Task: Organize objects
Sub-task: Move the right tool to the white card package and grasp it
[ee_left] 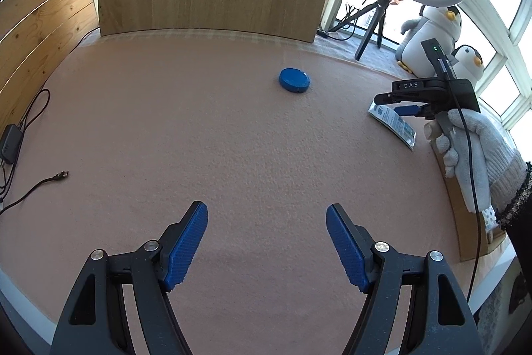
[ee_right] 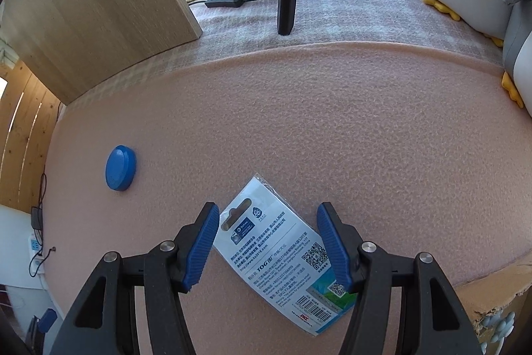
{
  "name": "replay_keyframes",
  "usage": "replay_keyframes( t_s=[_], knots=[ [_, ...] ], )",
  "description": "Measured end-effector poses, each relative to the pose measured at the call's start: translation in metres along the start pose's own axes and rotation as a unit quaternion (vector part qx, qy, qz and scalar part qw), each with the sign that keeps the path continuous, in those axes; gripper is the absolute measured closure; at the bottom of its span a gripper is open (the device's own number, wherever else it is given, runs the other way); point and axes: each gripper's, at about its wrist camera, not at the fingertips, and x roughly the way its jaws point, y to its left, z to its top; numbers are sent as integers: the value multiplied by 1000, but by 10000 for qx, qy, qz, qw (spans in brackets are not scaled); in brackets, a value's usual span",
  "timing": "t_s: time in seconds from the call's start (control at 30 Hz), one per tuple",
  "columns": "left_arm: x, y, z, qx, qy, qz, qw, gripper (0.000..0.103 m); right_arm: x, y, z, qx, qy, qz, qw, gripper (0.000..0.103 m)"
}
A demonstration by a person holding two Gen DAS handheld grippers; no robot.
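A flat printed packet [ee_right: 282, 258] lies on the pink mat [ee_right: 365, 138], its label reading "TOG" with two QR codes and a barcode. The right gripper [ee_right: 267, 247] hangs over the packet, jaws apart, holding nothing; its body reads "DAS". Left of the packet sits a blue round tin [ee_right: 120, 168]. The left gripper [ee_left: 267, 242] is spread wide and empty, well apart from the packet.
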Motion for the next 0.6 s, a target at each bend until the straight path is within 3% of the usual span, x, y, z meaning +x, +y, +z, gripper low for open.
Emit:
replay_keyframes(
  t_s=[0.13, 0.2, 0.23, 0.4, 0.6],
  knots=[
    [0, 1, 1, -24, -2, -29, 10000, 26, -4, 1, -11, -8, 109, 192, 9998, 48],
    [1, 2, 1, -49, 6, -45, 10000, 26, -4, 6, -19, -150, 152, 160, 9996, 65],
    [1, 2, 1, -62, 16, -65, 10000, 26, -5, 9, -23, -257, 149, 79, 9995, 68],
    [4, -2, 1, -40, 28, -117, 9999, 26, -5, 30, -47, -654, 147, 117, 9977, 75],
    [8, -7, 1, 9, 73, -178, 9998, 26, -6, 63, -83, -1211, 107, 106, 9925, 75]
  ],
)
